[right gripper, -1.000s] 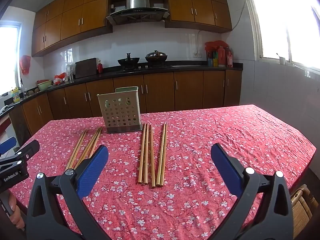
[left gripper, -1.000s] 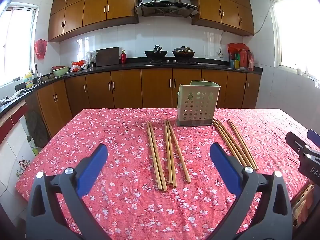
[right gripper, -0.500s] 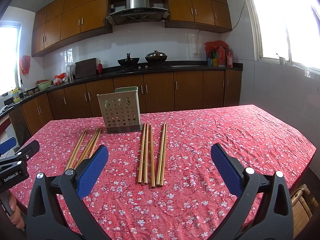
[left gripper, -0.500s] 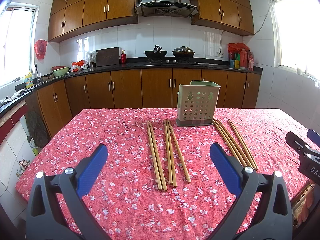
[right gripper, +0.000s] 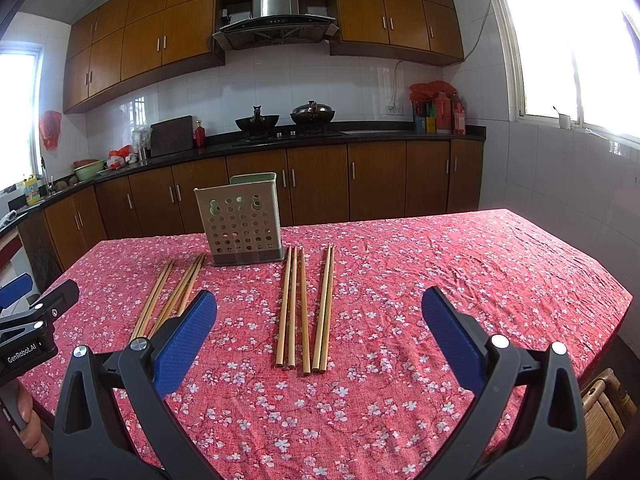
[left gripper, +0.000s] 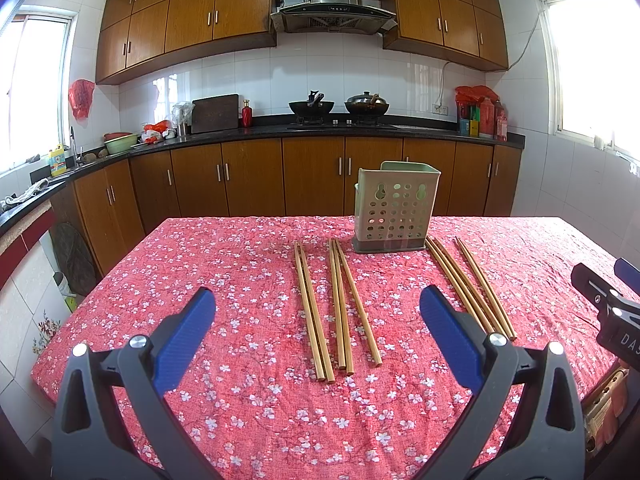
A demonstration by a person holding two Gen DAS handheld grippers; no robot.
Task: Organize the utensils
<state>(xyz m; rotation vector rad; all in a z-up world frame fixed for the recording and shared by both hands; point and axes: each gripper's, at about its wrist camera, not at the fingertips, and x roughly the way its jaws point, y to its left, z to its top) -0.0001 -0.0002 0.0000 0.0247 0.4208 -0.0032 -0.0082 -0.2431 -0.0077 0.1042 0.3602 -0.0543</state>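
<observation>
A pale green perforated utensil holder [left gripper: 396, 208] stands upright at the far middle of the table; it also shows in the right wrist view [right gripper: 240, 220]. Several wooden chopsticks lie flat in front of it: one group [left gripper: 332, 304] left of the holder, another group [left gripper: 468, 284] right of it. The right wrist view shows these as a left group [right gripper: 172, 296] and a middle group [right gripper: 306, 308]. My left gripper [left gripper: 318, 308] is open and empty, above the near table. My right gripper [right gripper: 320, 308] is open and empty, level with it.
The table carries a red flowered cloth [left gripper: 224, 280]. A woven stool [right gripper: 604, 408] stands at the table's near right corner. Kitchen cabinets and a black counter [left gripper: 320, 132] run along the far wall. The other gripper shows at each view's edge [left gripper: 608, 304].
</observation>
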